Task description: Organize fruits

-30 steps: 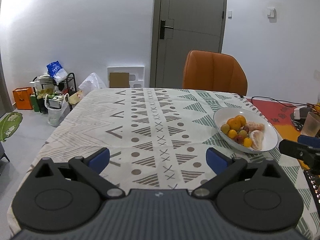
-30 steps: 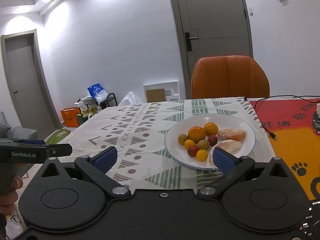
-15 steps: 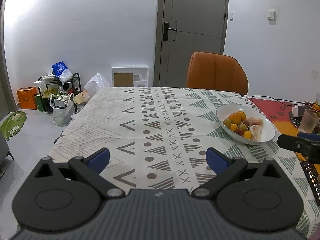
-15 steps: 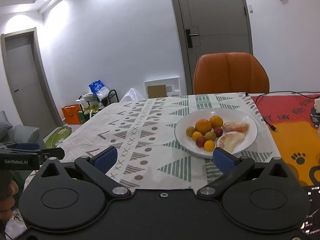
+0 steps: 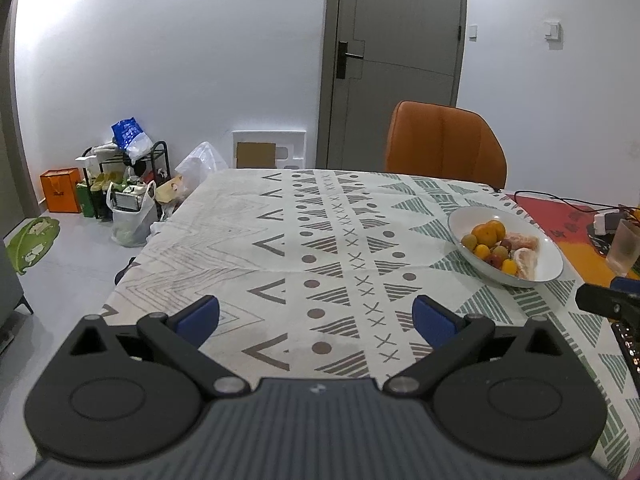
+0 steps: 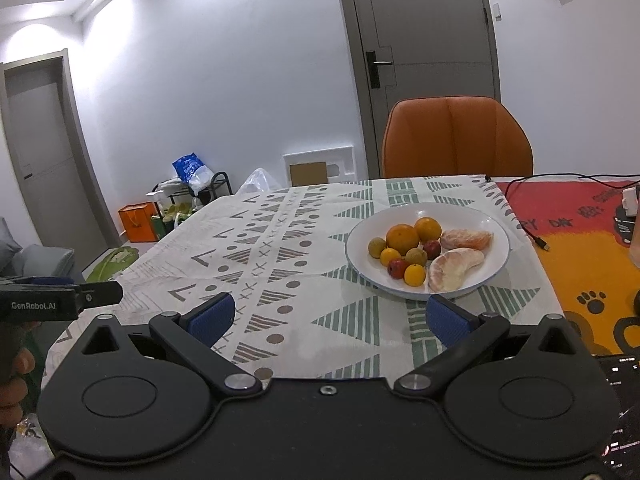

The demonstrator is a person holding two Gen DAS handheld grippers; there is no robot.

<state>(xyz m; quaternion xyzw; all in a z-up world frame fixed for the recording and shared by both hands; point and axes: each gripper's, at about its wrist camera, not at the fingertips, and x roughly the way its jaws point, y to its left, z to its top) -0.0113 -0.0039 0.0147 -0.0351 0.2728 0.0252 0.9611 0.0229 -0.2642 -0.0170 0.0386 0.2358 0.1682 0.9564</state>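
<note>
Several small mixed fruits (image 6: 404, 250) fill white plate (image 6: 494, 226).

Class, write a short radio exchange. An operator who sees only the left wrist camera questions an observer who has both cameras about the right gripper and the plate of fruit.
Operator: On my screen the right gripper is only a dark tip at the right edge. Is it open?
Observer: Yes. The right gripper is open, its blue pads are wide apart and there is nothing between them.
Operator: Where is the plate in relation to it?
Observer: The round white plate of fruit sits on the patterned tablecloth, straight ahead of the gripper's right-hand pad. Its near rim is just beyond that pad.
</note>
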